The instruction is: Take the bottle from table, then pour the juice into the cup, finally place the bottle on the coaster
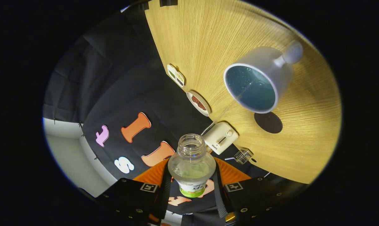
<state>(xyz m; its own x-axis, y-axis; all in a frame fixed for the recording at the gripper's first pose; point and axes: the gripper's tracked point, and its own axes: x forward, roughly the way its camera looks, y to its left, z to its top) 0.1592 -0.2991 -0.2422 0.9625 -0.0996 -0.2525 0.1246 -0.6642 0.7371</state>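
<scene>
One open bottle [192,163] pinched by the tongs [191,183] (both fingers pressing), one cup [261,82], one coaster [268,122].

The clear plastic bottle [192,164], uncapped and with a little pale liquid inside, is clamped between the fingers of the gripper [192,191], its open mouth aimed toward the table. A white cup [260,78] with a blue inside stands on the wooden table [302,147], well in from its edges, handle on the side away from the bottle and some liquid in it. Just beside the cup lies a dark round coaster [268,122], flat and bare.
</scene>
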